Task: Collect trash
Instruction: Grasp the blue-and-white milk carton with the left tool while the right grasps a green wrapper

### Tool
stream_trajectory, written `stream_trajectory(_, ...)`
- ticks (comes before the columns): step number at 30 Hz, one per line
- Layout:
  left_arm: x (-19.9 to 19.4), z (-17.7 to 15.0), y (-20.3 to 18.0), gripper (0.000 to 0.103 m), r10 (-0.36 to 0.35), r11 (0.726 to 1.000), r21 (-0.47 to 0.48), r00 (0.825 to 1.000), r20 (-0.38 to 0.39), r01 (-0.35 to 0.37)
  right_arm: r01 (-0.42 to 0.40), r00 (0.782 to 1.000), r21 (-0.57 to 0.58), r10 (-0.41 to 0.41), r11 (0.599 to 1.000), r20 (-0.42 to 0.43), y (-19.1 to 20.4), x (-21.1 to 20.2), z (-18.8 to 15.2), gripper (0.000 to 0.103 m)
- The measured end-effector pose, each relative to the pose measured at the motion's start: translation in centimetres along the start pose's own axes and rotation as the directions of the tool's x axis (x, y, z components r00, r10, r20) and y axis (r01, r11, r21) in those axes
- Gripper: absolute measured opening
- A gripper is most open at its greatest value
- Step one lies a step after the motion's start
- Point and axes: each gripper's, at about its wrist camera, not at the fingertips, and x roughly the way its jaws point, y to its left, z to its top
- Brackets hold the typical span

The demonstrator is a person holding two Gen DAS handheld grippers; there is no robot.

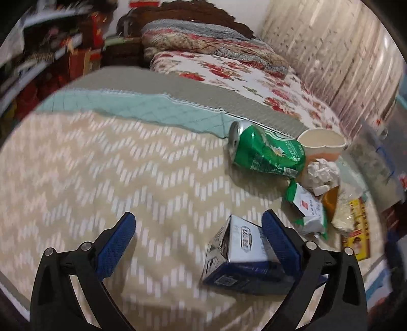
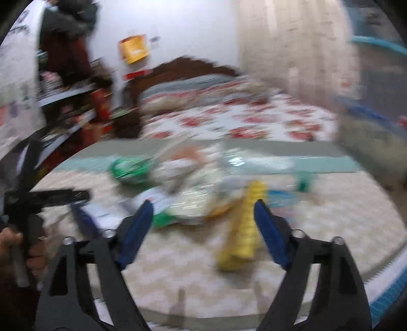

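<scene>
Trash lies on a beige zigzag bedspread (image 1: 101, 178). In the left wrist view a blue and silver carton (image 1: 236, 254) lies just inside the right finger of my open left gripper (image 1: 198, 229). Beyond it are a dented green can (image 1: 264, 152), a paper cup (image 1: 323, 145), a crumpled white paper ball (image 1: 321, 173), a green and white wrapper (image 1: 309, 211) and a yellow packet (image 1: 356, 229). The right wrist view is blurred: my open right gripper (image 2: 203, 219) hovers over a yellow packet (image 2: 244, 229), with the green can (image 2: 129, 170) and wrappers (image 2: 188, 201) beyond.
A floral quilt (image 1: 229, 66) and folded bedding (image 1: 198, 43) lie at the bed's head by a dark headboard (image 1: 178, 12). Cluttered shelves (image 1: 51, 56) stand at the left. A curtain (image 1: 330, 51) hangs at the right. The other hand-held gripper (image 2: 38, 198) shows at the left of the right wrist view.
</scene>
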Motion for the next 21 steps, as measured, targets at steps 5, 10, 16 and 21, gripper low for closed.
stream_trajectory(5, -2.6, -1.5, 1.9, 0.094, -0.024, 0.998, -0.057, 1.0, 0.0, 0.024, -0.089, 0.985, -0.004, 0.088, 0.996, -0.148, 1.9, 4.2, -1.3, 0.046)
stream_trajectory(10, -4.3, -3.0, 2.9, 0.094, -0.102, 0.993, -0.061, 0.993, -0.051, 0.099, -0.157, 0.96, -0.003, 0.152, 0.988, -0.235, 3.8, 6.8, -2.7, 0.046)
stream_trajectory(16, -3.4, -4.2, 1.1, 0.094, -0.203, 0.979, -0.059, 0.971, -0.123, 0.197, -0.471, 0.838, -0.007, 0.445, 0.882, -0.316, 8.5, 6.3, -3.9, 0.046)
stream_trajectory(21, -3.8, -3.2, 0.2, 0.094, -0.139, 0.99, -0.038, 0.989, -0.051, 0.137, -0.257, 0.956, -0.119, 0.234, 0.959, -0.178, 6.9, 5.2, -1.5, 0.047)
